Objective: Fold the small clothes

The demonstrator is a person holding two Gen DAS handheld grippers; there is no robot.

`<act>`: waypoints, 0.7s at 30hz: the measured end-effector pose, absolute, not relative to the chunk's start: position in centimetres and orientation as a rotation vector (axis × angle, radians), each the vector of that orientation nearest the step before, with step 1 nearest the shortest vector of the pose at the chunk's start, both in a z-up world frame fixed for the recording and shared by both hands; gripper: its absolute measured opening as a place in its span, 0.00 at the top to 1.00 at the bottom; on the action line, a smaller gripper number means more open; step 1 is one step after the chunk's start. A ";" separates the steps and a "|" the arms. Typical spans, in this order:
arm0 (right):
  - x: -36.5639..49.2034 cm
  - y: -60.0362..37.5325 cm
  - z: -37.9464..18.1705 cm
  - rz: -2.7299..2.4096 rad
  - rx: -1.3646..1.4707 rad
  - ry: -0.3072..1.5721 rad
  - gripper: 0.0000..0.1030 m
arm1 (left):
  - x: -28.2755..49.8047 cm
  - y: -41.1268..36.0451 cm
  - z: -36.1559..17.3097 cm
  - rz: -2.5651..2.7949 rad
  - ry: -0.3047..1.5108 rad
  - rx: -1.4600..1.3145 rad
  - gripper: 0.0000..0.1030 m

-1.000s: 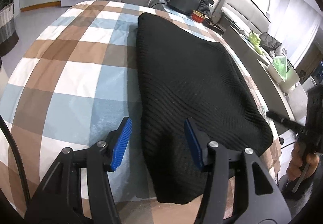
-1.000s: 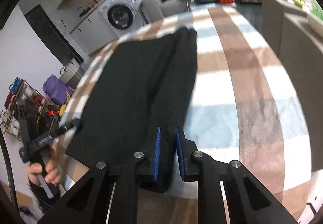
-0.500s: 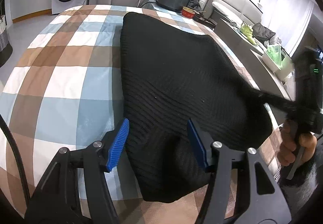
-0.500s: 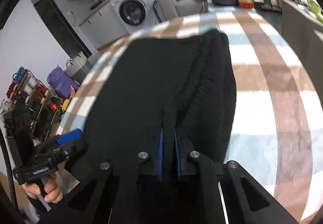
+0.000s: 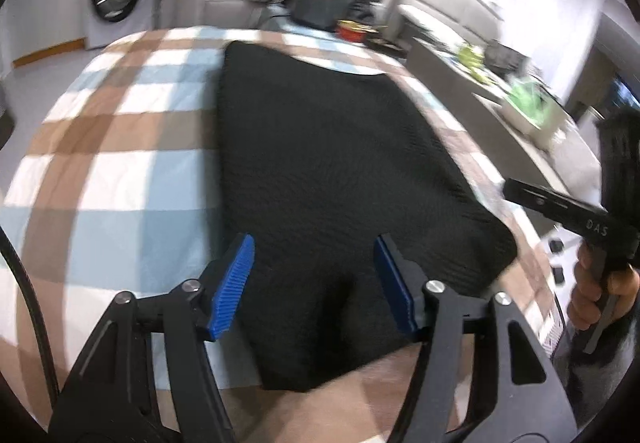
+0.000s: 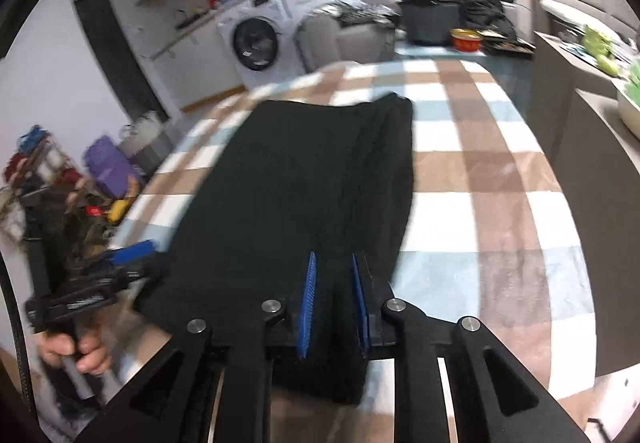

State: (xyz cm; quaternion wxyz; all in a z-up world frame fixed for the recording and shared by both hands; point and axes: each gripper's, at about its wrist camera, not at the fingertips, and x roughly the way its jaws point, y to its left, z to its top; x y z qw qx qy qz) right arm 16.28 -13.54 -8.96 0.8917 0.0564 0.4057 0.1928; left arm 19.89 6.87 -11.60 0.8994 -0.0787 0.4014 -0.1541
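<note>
A: Start with your left gripper [image 5: 314, 279]. What do its jaws have?

B: Nothing. You have them wide apart, and they have just been opening further. The near end of the black knitted garment [image 5: 336, 171] lies between the blue pads [image 5: 234, 283], but neither pad presses on it. I judge you have let go so the cloth can settle flat.

A: And your right gripper [image 6: 334, 301]?

B: Its jaws stand only narrowly apart, having just been opening a little. A ridge of the same garment [image 6: 304, 179] runs up between the pads. The picture is blurred, so whether they still pinch that ridge I cannot tell for sure; a slim gap shows beside each pad, so it reads as a loosening hold.

A: Where does the garment lie?

B: Lengthwise on the checked cloth [image 5: 120, 171] that covers the table, its far end toward the washing machine [image 6: 256, 43] and the dark bin [image 6: 430, 19]. Its near end reaches the table edge by both tools. The right side looks doubled over in long pleats, which suggests a lengthwise fold is already in.

A: Why do you hold both tools at the near end, pointing down?

B: Probably because that edge is what you must pick up next, to carry it toward the far end for the crosswise fold. Both corners need an even hold or the knit will skew.
</note>
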 end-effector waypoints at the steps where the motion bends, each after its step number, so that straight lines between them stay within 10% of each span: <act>1: 15.8 -12.6 -9.1 0.431 0.107 0.833 0.77 | 19.7 5.9 -11.9 -0.358 0.834 -0.131 0.35; 21: 12.3 -13.3 -10.9 0.332 -0.080 0.805 0.72 | 18.9 5.0 -13.5 -0.419 0.909 -0.060 0.34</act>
